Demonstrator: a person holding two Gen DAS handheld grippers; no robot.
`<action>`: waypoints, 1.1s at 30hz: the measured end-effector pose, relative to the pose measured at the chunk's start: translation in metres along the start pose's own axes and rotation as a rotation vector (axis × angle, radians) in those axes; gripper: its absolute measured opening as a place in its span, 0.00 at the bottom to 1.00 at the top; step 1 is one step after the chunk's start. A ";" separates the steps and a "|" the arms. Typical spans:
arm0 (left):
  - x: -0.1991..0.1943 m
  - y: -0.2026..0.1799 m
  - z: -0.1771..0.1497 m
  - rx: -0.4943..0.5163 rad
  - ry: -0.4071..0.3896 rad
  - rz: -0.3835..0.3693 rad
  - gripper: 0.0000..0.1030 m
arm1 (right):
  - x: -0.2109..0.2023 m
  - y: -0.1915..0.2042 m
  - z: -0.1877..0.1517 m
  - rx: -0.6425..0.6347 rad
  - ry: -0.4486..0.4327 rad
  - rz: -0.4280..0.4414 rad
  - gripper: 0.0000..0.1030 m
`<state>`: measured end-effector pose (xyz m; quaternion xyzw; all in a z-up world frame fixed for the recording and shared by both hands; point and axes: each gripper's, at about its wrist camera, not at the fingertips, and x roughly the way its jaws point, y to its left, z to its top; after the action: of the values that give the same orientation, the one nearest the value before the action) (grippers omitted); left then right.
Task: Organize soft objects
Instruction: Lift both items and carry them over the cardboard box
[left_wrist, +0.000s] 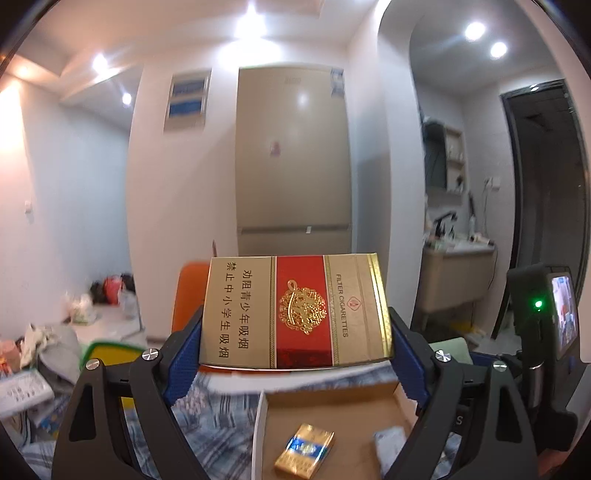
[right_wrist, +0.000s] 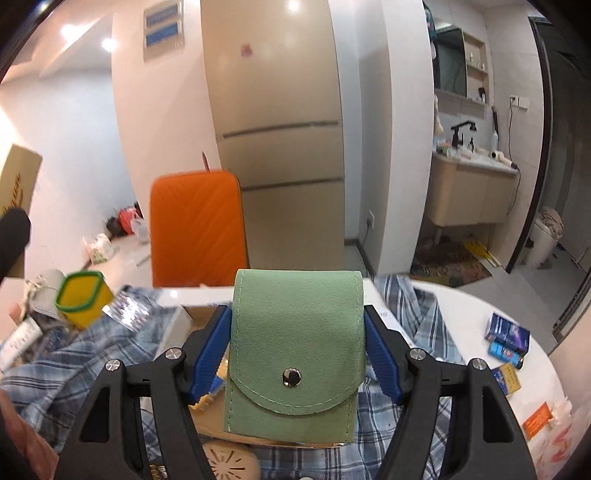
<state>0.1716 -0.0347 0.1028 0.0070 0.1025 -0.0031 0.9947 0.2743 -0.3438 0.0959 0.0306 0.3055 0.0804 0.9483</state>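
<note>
Cigarette carton (left_wrist: 295, 312), gold with a red band, 1 item: clamped across its 2 short ends by the blue pads of the left gripper (left_wrist: 295, 332) and carried clear of the cardboard box (left_wrist: 332, 417) below it. Judged light and stiff, with thin, glossy card walls that could dent or slip; the end-to-end hold looks the sound one.

Pouch (right_wrist: 297, 352), green, soft, 1 snap: pinched at both side edges by the right gripper (right_wrist: 297, 350), flap facing the camera, held above the plaid shirt (right_wrist: 417, 321). Judged light and limp, its matte surface unlikely to slip; the lower part hangs free and may fold when set down.

Cigarette pack (left_wrist: 304, 456), gold and blue, 1 item: lying flat inside the box, near edge.

Edges and room: the box's white left wall (left_wrist: 260, 435) rises below the carton. Yellow cup (right_wrist: 83, 299) with green rim stands far left. Small blue boxes (right_wrist: 506, 338) crowd the right of the white tabletop (right_wrist: 469, 306), whose round edge falls away at right. Open room lies ahead, before the orange chair back (right_wrist: 197, 229).
</note>
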 end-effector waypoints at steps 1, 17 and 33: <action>0.006 0.001 -0.005 -0.003 0.029 0.003 0.85 | 0.008 0.001 -0.003 0.003 0.015 -0.002 0.70; 0.090 0.003 -0.071 0.009 0.420 0.013 0.85 | 0.094 0.005 -0.057 -0.041 0.225 -0.009 0.70; 0.103 -0.002 -0.080 0.038 0.455 0.016 0.85 | 0.111 0.004 -0.069 -0.036 0.285 0.006 0.70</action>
<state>0.2560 -0.0365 0.0038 0.0270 0.3239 0.0048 0.9457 0.3227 -0.3203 -0.0235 0.0028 0.4355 0.0924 0.8954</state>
